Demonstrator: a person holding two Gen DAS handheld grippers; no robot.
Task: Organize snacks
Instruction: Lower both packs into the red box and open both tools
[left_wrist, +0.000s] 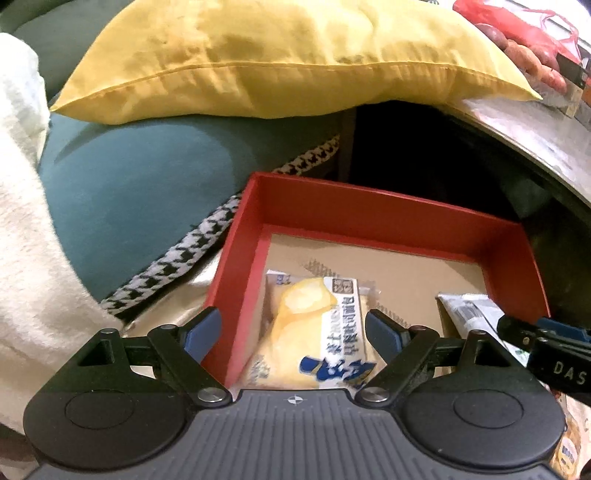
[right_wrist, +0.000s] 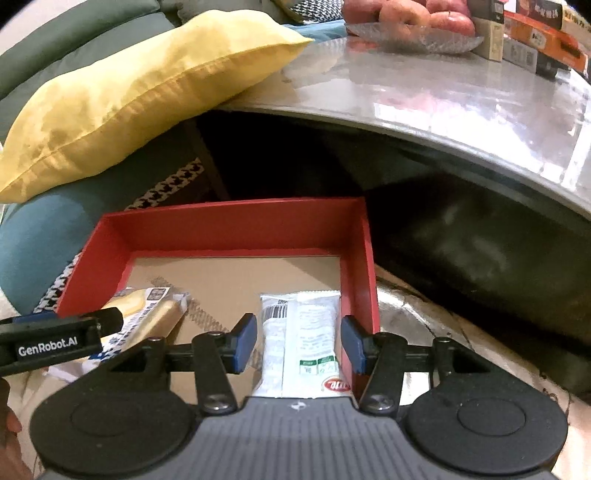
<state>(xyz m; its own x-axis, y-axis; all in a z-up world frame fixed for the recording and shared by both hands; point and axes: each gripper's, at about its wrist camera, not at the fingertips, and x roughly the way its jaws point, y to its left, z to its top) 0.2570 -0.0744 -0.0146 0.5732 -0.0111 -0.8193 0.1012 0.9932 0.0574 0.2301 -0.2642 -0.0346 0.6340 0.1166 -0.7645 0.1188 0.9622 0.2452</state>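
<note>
Sofa-side red box (left_wrist: 388, 218), hand-held gripper (left_wrist: 291, 332) agape

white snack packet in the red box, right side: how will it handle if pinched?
The white snack packet looks like a thin film pouch, so probably light and somewhat floppy. Its glossy wrapper may slip between the pads. It lies flat against the red box wall, so it probably won't roll.

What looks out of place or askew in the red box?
Nothing is spilled or torn. The yellow snack packet lies slanted in the red box, while the white packet lies straight along its right wall.
</note>
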